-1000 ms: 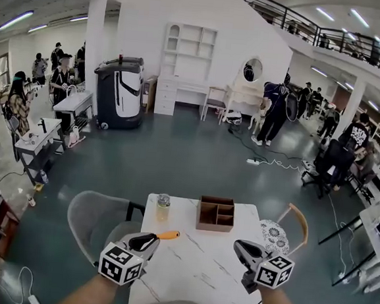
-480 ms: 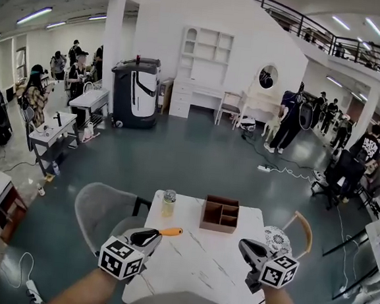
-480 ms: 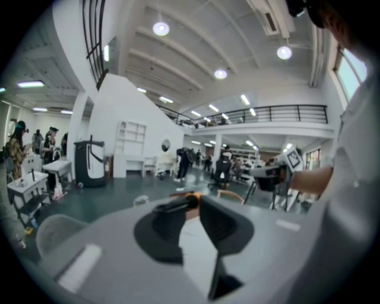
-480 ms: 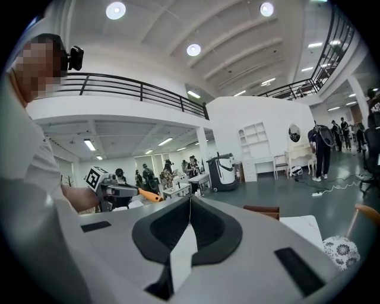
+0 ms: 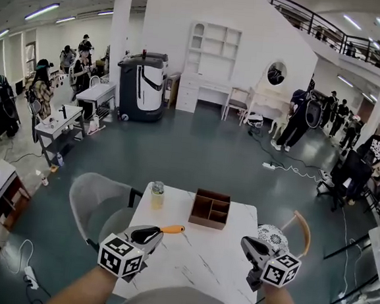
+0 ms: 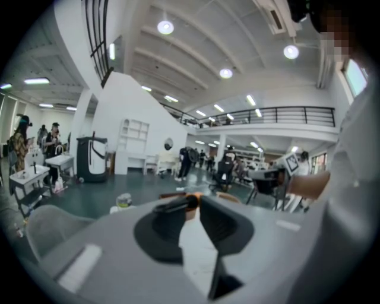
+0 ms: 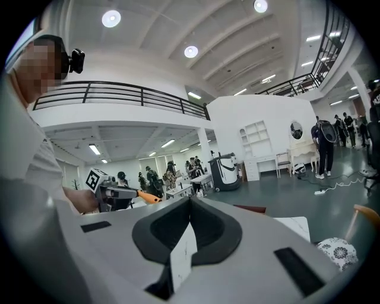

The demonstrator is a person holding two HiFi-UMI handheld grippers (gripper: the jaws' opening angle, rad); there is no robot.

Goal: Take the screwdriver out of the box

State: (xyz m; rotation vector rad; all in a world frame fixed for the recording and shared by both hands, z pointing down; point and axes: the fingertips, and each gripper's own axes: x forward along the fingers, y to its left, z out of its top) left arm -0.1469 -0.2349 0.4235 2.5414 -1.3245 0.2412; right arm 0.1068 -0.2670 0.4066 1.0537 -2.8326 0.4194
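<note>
White marble table (image 5: 194, 261) is seen below both grippers, with a large hall behind it. At its far edge, beyond and between the two grippers, a wooden box (image 5: 210, 209) is set, divided into compartments; only bare wood can be made out inside them. A lidded glass jar (image 5: 156, 195) with pale yellowish contents is placed just left of the box, beyond the left gripper (image 5: 156, 233). The screwdriver (image 5: 170, 230) is held out of the box, well apart from it: the left gripper's jaws are clamped on its dark part, and its orange handle is pointed past the fingertips toward the box. The right gripper (image 5: 244, 242) is held over the table's right side with its jaws closed together, nothing between them.
</note>
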